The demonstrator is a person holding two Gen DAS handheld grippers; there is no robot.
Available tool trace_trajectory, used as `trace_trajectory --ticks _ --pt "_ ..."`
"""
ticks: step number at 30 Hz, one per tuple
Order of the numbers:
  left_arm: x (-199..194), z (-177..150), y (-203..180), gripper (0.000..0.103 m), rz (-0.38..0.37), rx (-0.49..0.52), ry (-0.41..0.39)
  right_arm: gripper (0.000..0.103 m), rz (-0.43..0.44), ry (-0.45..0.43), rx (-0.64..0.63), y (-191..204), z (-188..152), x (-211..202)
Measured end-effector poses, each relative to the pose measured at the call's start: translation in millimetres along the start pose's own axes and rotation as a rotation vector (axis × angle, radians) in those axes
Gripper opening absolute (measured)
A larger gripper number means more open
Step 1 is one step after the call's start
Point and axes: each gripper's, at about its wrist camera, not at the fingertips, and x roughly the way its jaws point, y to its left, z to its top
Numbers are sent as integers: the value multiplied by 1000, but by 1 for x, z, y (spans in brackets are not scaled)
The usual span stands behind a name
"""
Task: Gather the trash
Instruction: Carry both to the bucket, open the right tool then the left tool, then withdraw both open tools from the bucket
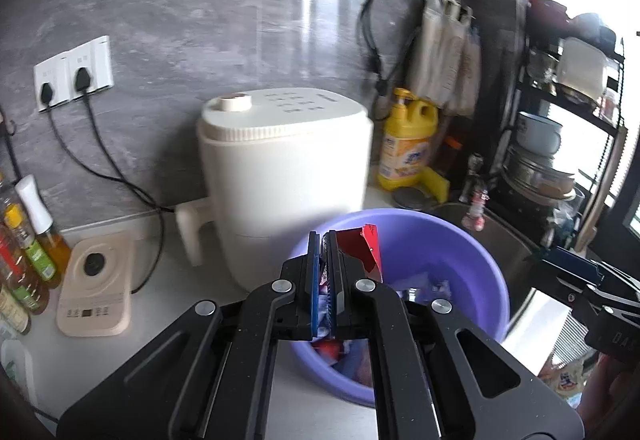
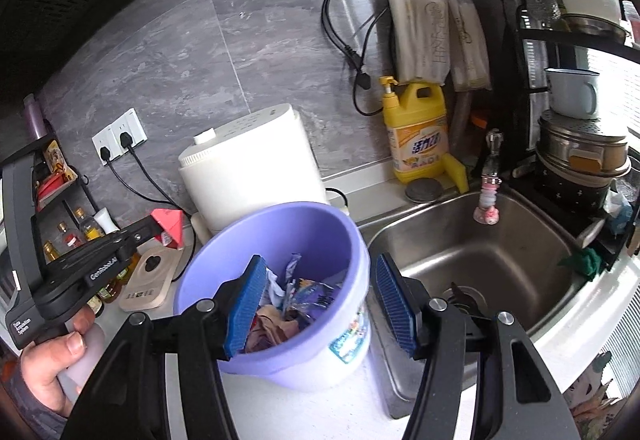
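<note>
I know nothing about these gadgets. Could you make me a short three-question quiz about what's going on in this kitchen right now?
1. True or false: the left gripper is shut on a red wrapper.
2. Which stands directly beside the purple bucket? A) the steel sink B) a microwave C) a fridge
3. Fill in: the right gripper is ____, its fingers spread apart with nothing between them.

Key: 1 true. 2 A. 3 open.
</note>
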Motion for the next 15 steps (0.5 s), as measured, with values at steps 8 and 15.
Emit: trace_trajectory --ticks 8,15 --pt "-3 -5 -12 54 -24 27 11 62 1 -1 0 -6 -2 -7" --pt "-17 -8 -2 60 12 19 5 63 31 -5 -12 1 -5 -10"
